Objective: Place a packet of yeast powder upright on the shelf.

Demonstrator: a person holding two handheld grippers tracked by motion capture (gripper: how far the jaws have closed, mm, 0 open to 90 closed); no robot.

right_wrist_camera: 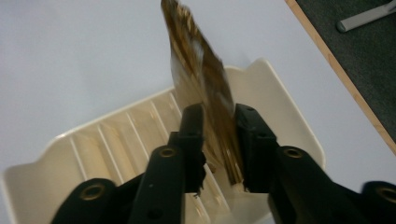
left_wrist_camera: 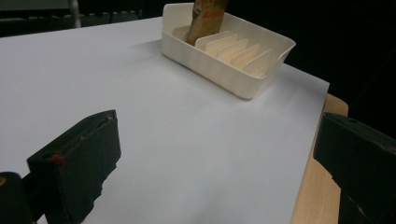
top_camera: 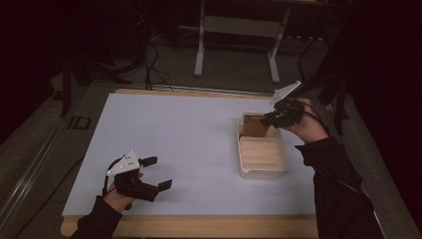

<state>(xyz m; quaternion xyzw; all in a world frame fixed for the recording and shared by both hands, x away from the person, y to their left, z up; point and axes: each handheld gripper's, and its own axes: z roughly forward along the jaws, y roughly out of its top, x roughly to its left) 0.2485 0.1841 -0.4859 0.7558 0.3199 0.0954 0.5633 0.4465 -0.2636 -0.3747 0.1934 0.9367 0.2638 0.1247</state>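
**Brown packet standing in the slotted tray, right jaws slack around it**

Seen from the high view first, the left gripper (top_camera: 158, 173) rests low over the near left part of the white table (top_camera: 174, 134), its two jaws spread wide with nothing between them. The right gripper (top_camera: 268, 118) hangs over the far end of the cream tray (top_camera: 262, 172), which sits on the right side of the table. A brown packet (top_camera: 253, 128) stands in that far end, just at the gripper's tips.

Next, in the left gripper view, both black jaws stand far apart at the bottom corners over bare white tabletop. The tray (left_wrist_camera: 219, 70) lies well ahead, its dividers lined up in a row, and the packet (left_wrist_camera: 205, 18) rises upright from the slot at its far end.

Lastly, in the right gripper view, the packet (right_wrist_camera: 201, 79) stands on edge between the two jaws, tilting away over the tray (right_wrist_camera: 285, 107). The jaws sit close on either side of it; a narrow gap shows at the left jaw, so they flank the packet rather than pinch it. Its lower edge sits down among the dividers.
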